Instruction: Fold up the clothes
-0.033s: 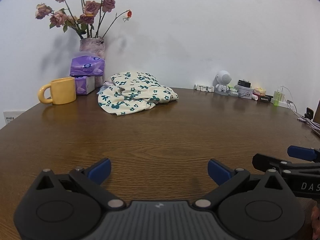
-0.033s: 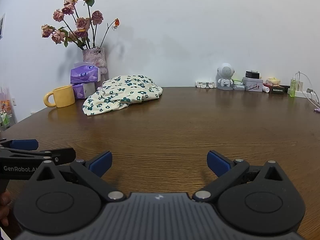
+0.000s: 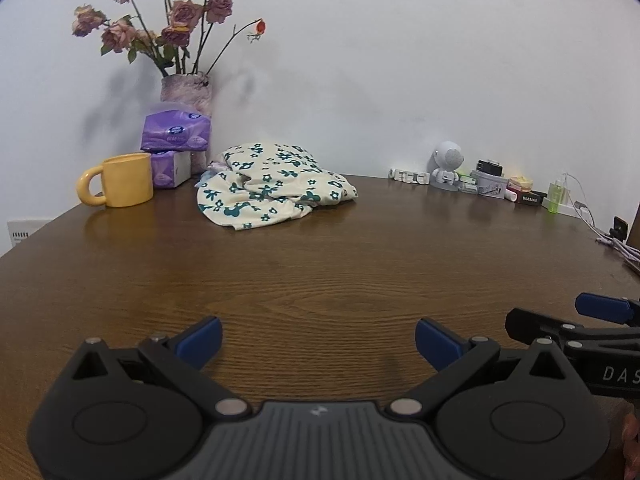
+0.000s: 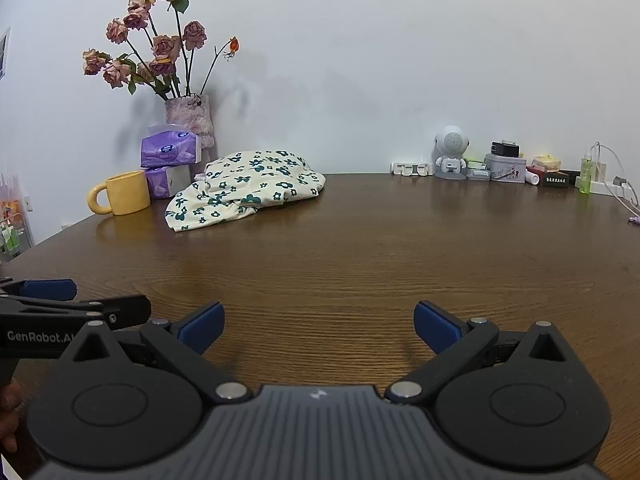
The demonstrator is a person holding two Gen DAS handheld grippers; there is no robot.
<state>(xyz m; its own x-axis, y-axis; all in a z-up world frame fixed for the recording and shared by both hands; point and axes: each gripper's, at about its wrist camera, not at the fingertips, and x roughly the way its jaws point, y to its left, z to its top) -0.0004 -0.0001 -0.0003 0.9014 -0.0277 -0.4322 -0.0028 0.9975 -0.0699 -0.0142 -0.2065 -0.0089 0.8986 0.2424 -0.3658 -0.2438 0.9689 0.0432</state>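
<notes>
Item: my left gripper (image 3: 318,340) and right gripper (image 4: 318,326), both spread wide, nothing between the pads, over bare wooden table (image 3: 320,272). Floral garment (image 3: 272,184), crumpled, at 11 o'clock by the far edge, beside yellow mug (image 3: 120,180). Clutter at 1 o'clock. Only the right view shows shelf items (image 4: 10,236) past the left table edge.

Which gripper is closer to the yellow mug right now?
Left. The left gripper sits on the yellow mug's side of the table; the right gripper is beside it, farther over. Both are open, well short of the mug.
</notes>
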